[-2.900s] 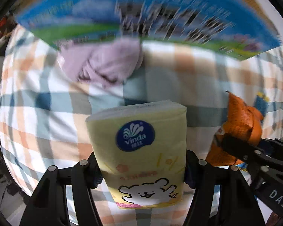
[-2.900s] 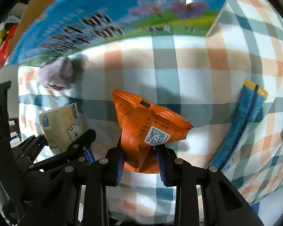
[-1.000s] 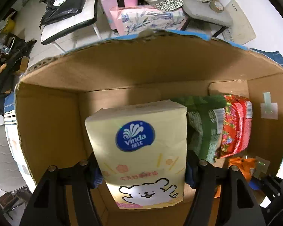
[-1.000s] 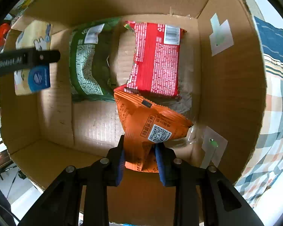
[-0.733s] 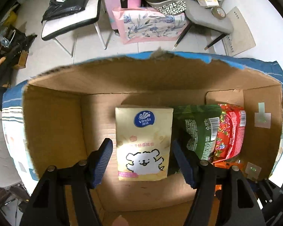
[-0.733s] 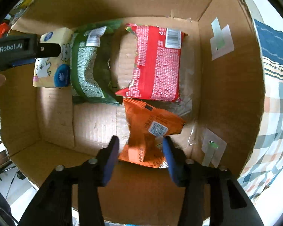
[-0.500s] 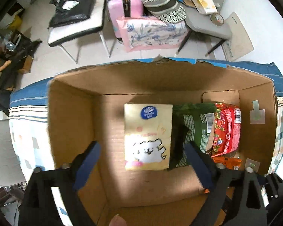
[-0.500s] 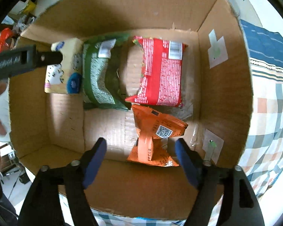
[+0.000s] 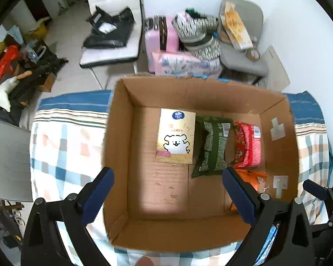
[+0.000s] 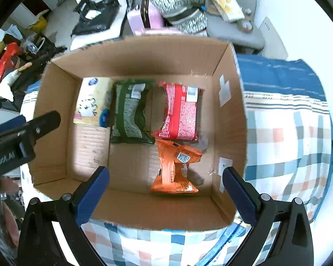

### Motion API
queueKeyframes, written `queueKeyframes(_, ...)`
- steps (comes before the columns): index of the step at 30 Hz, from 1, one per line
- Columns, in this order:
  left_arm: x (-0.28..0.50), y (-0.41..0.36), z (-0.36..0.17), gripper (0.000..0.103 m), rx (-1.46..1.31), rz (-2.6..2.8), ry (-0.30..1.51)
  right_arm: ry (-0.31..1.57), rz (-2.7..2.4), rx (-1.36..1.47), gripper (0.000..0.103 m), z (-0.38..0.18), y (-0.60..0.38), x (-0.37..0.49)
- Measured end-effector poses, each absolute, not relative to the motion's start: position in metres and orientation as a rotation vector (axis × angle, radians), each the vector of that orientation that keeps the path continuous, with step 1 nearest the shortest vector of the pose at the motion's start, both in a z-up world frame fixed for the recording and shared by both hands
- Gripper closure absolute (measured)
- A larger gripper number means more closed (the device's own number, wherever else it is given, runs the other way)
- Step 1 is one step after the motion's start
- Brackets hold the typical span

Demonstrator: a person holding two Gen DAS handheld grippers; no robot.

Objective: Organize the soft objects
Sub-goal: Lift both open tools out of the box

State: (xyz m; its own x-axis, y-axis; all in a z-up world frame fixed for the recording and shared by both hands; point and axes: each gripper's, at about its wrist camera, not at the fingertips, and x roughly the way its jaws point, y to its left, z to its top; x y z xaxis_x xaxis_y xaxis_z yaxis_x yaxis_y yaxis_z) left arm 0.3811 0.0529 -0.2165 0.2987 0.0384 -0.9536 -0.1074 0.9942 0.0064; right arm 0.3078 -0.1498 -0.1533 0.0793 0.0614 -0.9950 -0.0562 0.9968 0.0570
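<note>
An open cardboard box [image 9: 122,146] [image 10: 229,119] stands on a checked bed. Inside lie a yellow tissue pack [image 9: 176,139] [image 10: 93,98], a green snack bag [image 9: 212,146] [image 10: 131,114], a red snack bag [image 9: 247,146] [image 10: 181,113] and an orange snack bag [image 10: 176,166] [image 9: 253,176]. My left gripper [image 9: 168,195] is open and empty above the box's near side. My right gripper [image 10: 165,190] is open and empty above the orange bag's near end. The left gripper's body also shows in the right wrist view [image 10: 22,130].
The checked bedspread [image 9: 62,146] [image 10: 286,141] surrounds the box. Beyond the bed stand a white chair [image 9: 113,22] with a black bag, a pink suitcase [image 9: 161,35], a grey chair [image 9: 242,44] with clutter, and floor clutter at left.
Both grippers let go: the tissue pack and the orange bag dropped into the box. Both grippers then opened wide and rose away from the box.
</note>
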Motion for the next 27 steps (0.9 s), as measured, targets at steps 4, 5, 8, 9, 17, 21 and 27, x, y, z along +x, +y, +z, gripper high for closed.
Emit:
queueKeyframes(4, 0.355, 0.051, -0.195, 0.003, -0.057, 0.079, 1.213, 1.432, 0.089, 0.007, 0.000, -0.128, -0.151, 0.292)
queueKeyframes(5, 0.350, 0.050, -0.190, 0.003, -0.060, 0.083, 1.203, 1.423, 0.089, 0.012, 0.000, -0.125, -0.152, 0.289)
queueKeyframes(8, 0.332, 0.049, -0.174, 0.003, -0.056, 0.094, 1.170, 1.385, 0.088, 0.023, 0.000, -0.109, -0.155, 0.272)
queueKeyframes(9, 0.325, 0.049, -0.169, 0.003, -0.054, 0.098, 1.157, 1.377, 0.090, 0.027, 0.000, -0.106, -0.155, 0.269)
queueKeyframes(17, 0.279, 0.040, -0.135, 0.003, -0.041, 0.111, 1.087, 1.262, 0.084, -0.002, 0.000, -0.059, -0.157, 0.226)
queueKeyframes(21, 0.258, 0.035, -0.120, 0.003, -0.036, 0.124, 1.055, 1.225, 0.091, 0.008, 0.000, -0.042, -0.161, 0.209)
queueKeyframes(27, 0.233, 0.039, -0.123, 0.003, -0.092, 0.185, 1.154, 1.237, 0.085, 0.108, 0.000, -0.038, -0.191, 0.184)
